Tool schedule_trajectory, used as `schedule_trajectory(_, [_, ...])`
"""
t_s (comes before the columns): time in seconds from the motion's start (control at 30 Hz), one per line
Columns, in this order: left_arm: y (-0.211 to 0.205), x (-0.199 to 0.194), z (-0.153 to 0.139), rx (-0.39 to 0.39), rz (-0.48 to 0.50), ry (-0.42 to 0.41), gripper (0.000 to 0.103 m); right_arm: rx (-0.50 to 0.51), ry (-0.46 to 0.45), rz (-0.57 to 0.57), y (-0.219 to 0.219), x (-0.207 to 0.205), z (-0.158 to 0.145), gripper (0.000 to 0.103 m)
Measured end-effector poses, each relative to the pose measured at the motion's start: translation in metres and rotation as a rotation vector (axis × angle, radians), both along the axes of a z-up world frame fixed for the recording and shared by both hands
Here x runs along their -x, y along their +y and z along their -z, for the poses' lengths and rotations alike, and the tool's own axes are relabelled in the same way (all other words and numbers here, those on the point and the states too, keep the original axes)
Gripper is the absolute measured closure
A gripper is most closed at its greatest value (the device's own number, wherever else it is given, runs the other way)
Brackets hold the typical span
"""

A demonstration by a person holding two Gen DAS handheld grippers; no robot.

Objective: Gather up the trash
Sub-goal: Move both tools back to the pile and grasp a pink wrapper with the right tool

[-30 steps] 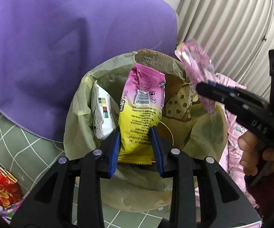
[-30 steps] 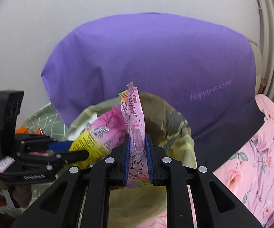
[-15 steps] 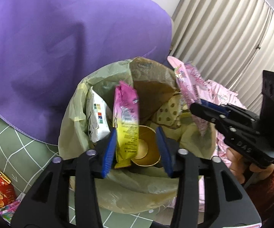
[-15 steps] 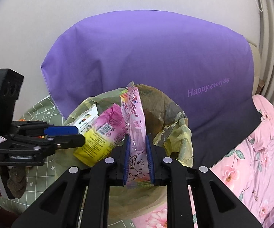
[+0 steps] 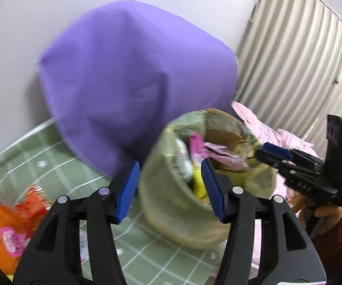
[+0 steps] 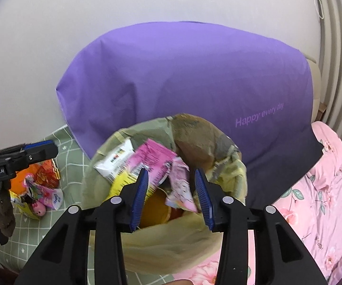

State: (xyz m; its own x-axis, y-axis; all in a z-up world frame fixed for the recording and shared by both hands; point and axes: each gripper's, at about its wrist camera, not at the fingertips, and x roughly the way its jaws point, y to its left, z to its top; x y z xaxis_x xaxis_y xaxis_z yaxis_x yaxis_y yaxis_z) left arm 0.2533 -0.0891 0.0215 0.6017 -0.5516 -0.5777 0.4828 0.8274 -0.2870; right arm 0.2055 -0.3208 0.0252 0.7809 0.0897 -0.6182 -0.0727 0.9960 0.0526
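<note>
Behind trash bag (image 6: 147,244), purple pillow (image 6: 182,76).

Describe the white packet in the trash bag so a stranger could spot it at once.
Start at the big purple cushion; just below it stands the open yellow-green trash bag. At the bag's left rim leans the white packet, beside a pink-and-yellow wrapper. It is the only white one there, with a row of small coloured squares printed on it.

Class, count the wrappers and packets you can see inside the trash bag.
3: a white packet at the left of the trash bag, a pink-and-yellow wrapper in the middle, a pale pink wrapper beside it on the right. More may be hidden beneath.
</note>
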Motion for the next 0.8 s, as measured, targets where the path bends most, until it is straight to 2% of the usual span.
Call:
schedule_trajectory(0.23, [0.078, 0.016, 0.014, -0.013, -0.170, 0.003, 0.051, 0.007, -0.031, -0.057, 0.040, -0.004, -0.006, 0.064])
schedule_trajectory(0.33, [0.116, 0.024, 0.023, -0.023, -0.256, 0.010, 0.051, -0.003, -0.024, -0.102, 0.061, -0.010, -0.003, 0.058])
schedule_trajectory(0.43, [0.155, 0.033, 0.031, -0.035, -0.354, 0.007, 0.051, -0.015, -0.019, -0.152, 0.085, -0.013, 0.002, 0.057])
schedule_trajectory(0.5, [0.184, 0.041, 0.035, -0.035, -0.420, 0.011, 0.051, -0.017, -0.008, -0.191, 0.103, -0.016, 0.007, 0.054])
schedule_trajectory(0.6, [0.221, 0.050, 0.043, -0.025, -0.515, 0.029, 0.051, -0.021, 0.021, -0.244, 0.128, -0.020, 0.016, 0.044])
schedule_trajectory(0.67, [0.245, 0.058, 0.049, -0.015, -0.572, 0.045, 0.051, -0.029, 0.023, -0.299, 0.146, -0.020, 0.024, 0.044])
schedule_trajectory(0.8, [0.277, 0.072, 0.061, 0.004, -0.649, 0.075, 0.051, -0.013, 0.090, -0.389, 0.179, -0.022, 0.041, 0.044])
